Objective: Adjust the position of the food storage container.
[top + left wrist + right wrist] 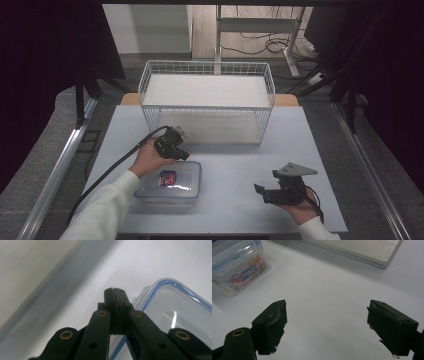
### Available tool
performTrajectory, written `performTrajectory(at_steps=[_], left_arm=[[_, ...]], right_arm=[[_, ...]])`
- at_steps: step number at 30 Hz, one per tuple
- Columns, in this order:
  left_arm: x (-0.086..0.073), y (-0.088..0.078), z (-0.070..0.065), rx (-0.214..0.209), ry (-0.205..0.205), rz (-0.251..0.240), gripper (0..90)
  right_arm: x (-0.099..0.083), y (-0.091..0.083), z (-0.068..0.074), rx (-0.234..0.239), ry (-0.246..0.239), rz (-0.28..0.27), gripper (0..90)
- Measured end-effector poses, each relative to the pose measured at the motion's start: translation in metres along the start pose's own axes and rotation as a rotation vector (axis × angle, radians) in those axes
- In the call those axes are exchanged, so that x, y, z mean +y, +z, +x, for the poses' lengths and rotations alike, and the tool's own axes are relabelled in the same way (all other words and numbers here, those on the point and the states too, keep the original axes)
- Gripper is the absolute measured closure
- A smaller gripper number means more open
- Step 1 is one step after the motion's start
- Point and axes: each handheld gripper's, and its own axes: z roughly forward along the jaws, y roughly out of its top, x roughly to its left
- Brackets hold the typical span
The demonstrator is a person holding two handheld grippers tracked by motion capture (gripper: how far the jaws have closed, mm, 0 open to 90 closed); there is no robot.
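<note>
Container just below closed left tongs; untouched.

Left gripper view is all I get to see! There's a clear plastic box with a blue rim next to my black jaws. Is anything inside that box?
Observer: Yes, the clear plastic box with the blue rim holds something with a red, orange and blue label.
Operator: Where's my other hand-held gripper?
Observer: The right hand-held gripper is over the pale table, apart from the box, with its jaws wide open.
Operator: What else is on the table?
Observer: A white wire basket stands at the far side, beyond the box.
Operator: Am I grabbing the box?
Observer: No, the left hand-held gripper is shut on nothing, at the box's far edge.
</note>
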Motion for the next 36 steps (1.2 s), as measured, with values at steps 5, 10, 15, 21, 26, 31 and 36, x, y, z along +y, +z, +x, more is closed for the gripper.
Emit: performTrajectory(at_steps=[5,10,15,21,26,31,36], left_arm=[[-0.018,-0.034,0.01,0.061,-0.063,-0.057,90.0],[-0.066,-0.074,0.024,0.116,-0.196,-0.118,90.0],[-0.117,-0.096,0.034,0.153,-0.323,-0.154,90.0],[-0.162,-0.088,0.026,0.154,-0.386,-0.113,90.0],[-0.176,-0.07,0.014,0.1,-0.402,-0.08,90.0],[-0.17,-0.062,0.001,0.104,-0.366,-0.04,90.0],[-0.167,-0.061,0.002,0.075,-0.411,-0.074,90.0]], right_arm=[[-0.001,-0.002,0.0,-0.005,-0.001,-0.006,16.2],[-0.001,-0.003,0.0,-0.006,-0.003,-0.006,16.2],[0.0,-0.002,0.001,-0.008,-0.003,-0.003,16.2],[0.002,0.002,0.006,-0.002,-0.01,0.004,16.2],[0.002,0.004,0.008,-0.001,-0.015,0.01,16.2],[0.002,0.004,0.008,-0.004,-0.015,0.011,16.2],[0.002,0.003,0.008,-0.01,-0.011,0.013,16.2]])
